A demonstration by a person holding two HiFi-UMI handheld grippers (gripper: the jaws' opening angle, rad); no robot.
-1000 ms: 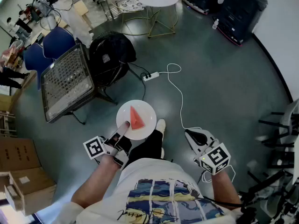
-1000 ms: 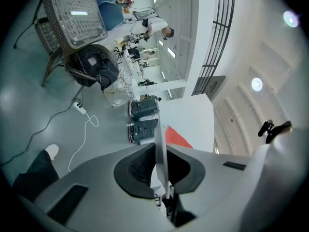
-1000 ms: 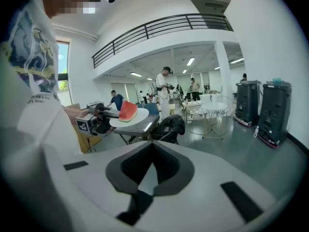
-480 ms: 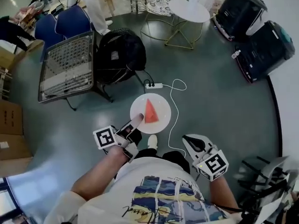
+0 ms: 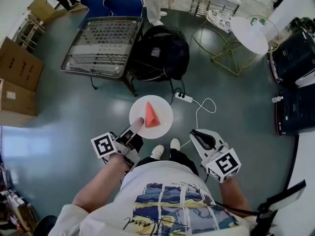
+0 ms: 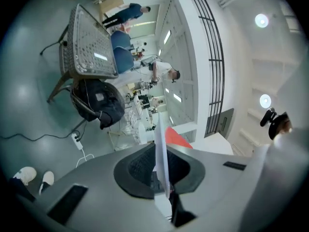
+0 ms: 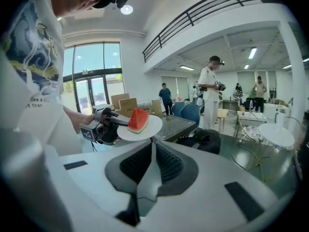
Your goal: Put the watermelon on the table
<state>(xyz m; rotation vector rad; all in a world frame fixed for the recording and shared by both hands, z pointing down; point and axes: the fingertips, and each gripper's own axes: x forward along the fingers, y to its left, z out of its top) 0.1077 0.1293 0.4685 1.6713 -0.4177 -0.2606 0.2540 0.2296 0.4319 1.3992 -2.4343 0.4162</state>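
While the watermelon (image 5: 151, 115) sits on a white plate (image 5: 165, 124) held above the floor, the task looks only partway done. In the head view the left gripper (image 5: 135, 128) is clamped on the plate's near rim and the right gripper (image 5: 199, 135) hangs just right of the plate. A round table (image 5: 250, 36) stands well beyond the plate to the upper right, so the carry and the set-down appear to remain. In the left gripper view the jaws pinch the plate's rim edge-on, and the red slice shows just past the plate. In the right gripper view the jaws are pressed together on nothing, with the plate ahead of them to the left. On the plate the slice is a red wedge with a thin green rind along its lower edge, lying near the plate's middle.
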